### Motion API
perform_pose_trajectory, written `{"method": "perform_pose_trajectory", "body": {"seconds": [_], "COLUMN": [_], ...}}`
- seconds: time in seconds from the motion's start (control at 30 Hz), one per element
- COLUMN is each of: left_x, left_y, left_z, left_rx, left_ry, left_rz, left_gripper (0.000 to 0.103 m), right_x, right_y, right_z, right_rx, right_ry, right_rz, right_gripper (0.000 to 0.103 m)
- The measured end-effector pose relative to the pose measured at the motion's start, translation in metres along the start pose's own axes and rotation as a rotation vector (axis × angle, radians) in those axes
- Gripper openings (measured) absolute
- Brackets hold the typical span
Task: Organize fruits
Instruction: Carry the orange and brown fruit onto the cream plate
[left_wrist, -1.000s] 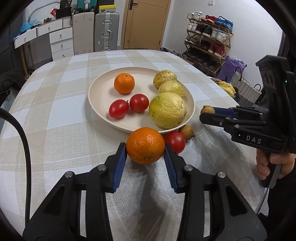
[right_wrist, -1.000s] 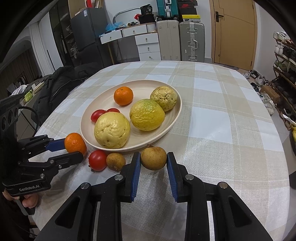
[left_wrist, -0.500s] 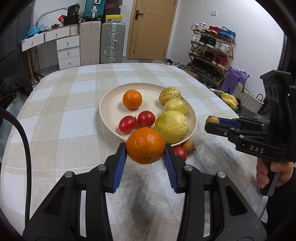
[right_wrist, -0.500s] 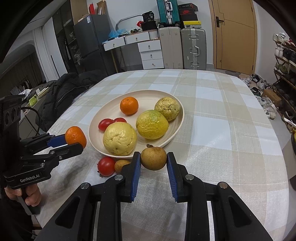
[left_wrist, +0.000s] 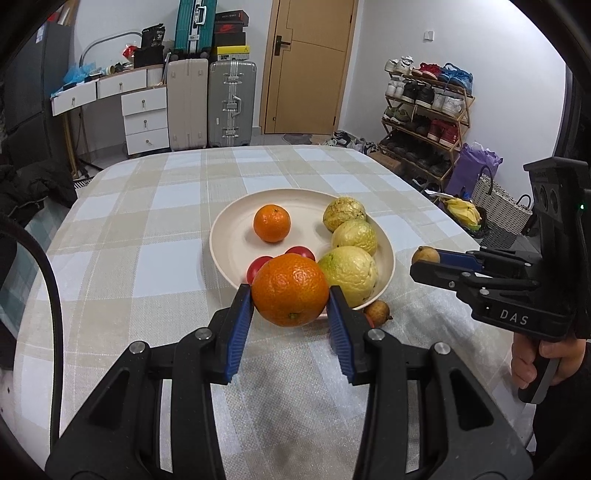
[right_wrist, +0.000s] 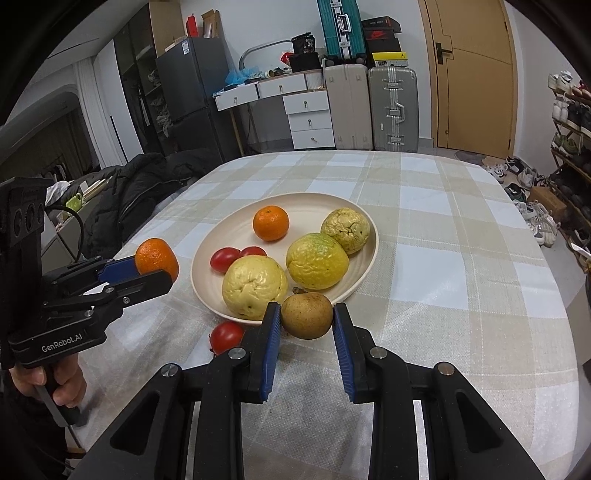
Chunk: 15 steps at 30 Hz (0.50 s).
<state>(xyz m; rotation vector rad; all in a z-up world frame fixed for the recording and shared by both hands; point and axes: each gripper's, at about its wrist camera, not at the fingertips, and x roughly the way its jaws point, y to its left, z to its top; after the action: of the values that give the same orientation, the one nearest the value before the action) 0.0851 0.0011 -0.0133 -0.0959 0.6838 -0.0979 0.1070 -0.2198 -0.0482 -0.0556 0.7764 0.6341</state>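
Note:
My left gripper (left_wrist: 291, 295) is shut on an orange (left_wrist: 290, 289) and holds it in the air at the near rim of the cream plate (left_wrist: 229, 236). My right gripper (right_wrist: 305, 317) is shut on a small brown fruit (right_wrist: 306, 315), also lifted by the plate's (right_wrist: 365, 258) near edge. The plate holds a small orange (right_wrist: 270, 223), two red tomatoes (right_wrist: 224, 259) and three yellow-green guavas (right_wrist: 317, 260). A tomato (right_wrist: 226, 336) and a brown fruit (left_wrist: 377, 312) lie on the cloth beside the plate. Each gripper shows in the other's view: the left (right_wrist: 155, 269), the right (left_wrist: 424, 260).
The table (left_wrist: 147, 229) has a beige and white checked cloth. Behind it stand suitcases (left_wrist: 231, 103), white drawers (left_wrist: 146, 120) and a door. A shoe rack (left_wrist: 424, 110) and a basket (left_wrist: 498, 210) stand to the right, a dark coat (right_wrist: 147, 184) to the left.
Both grippers have risen and pulled back from the plate, each still holding its fruit. The plate and loose fruits have not moved.

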Motion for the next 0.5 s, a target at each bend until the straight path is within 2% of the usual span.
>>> {"method": "perform_pose_trajectory", "body": {"seconds": [0.17,0.5], "left_x": [0.003,0.019], "left_y": [0.000,0.004], "left_z": [0.004,0.010], "left_rx": [0.001,-0.017], "left_ry": [-0.005,0.010], "left_rz": [0.012,0.015], "left_gripper": [0.038,0.038], "right_x": [0.000,0.017], "right_y": [-0.003,-0.008], "right_z": [0.003,0.014], "right_rx": [0.022,0.037], "right_ry": [-0.010,0.024], "right_rz": [0.018,0.021], "right_gripper": [0.029,0.029]}}
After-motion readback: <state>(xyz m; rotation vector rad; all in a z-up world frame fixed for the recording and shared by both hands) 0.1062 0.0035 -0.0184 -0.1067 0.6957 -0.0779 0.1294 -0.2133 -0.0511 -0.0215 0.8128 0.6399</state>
